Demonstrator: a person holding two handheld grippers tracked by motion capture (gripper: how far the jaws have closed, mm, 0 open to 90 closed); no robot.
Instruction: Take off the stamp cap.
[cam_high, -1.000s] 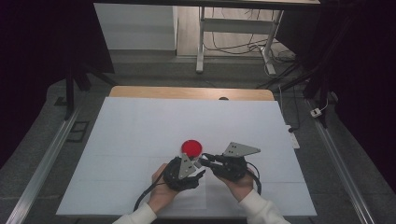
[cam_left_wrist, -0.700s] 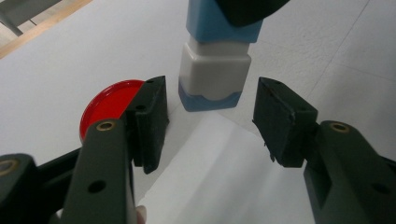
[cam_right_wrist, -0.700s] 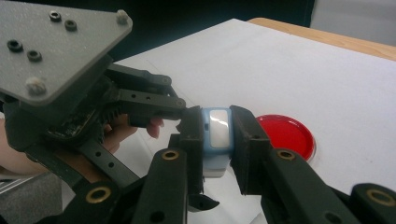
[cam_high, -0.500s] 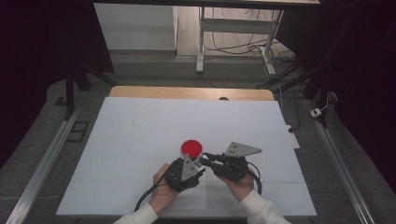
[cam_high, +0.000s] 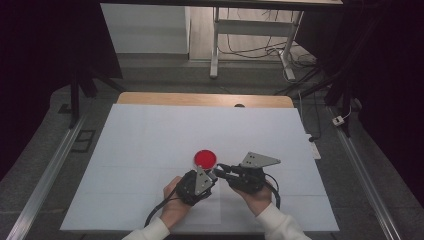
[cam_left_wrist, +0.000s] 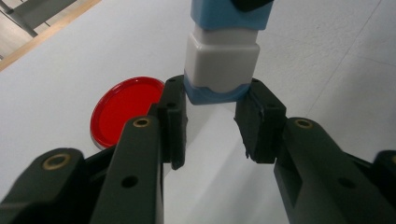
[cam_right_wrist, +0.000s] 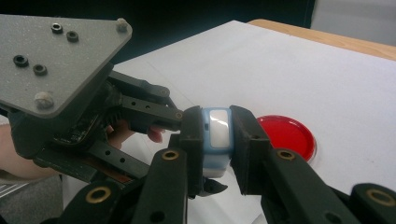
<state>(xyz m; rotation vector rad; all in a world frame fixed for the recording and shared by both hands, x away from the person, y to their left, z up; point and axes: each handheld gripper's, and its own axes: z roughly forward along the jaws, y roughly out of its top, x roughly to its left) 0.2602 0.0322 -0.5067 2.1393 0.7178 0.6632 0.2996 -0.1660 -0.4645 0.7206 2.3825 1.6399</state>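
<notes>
Since the earlier frame, the left gripper (cam_left_wrist: 210, 123) jaws have just been closing and now pinch the blue-and-white block's (cam_left_wrist: 222, 60) end. The right gripper (cam_right_wrist: 217, 149) stays clamped on that block. The block sits at 5 o'clock from the unmoved red dish (cam_high: 205, 158).

Glossy red plastic lid (cam_left_wrist: 125, 109); smooth blue-white plastic block (cam_left_wrist: 221, 60); matt white table cover (cam_high: 150, 135).

No readable text or labels anywhere.
</notes>
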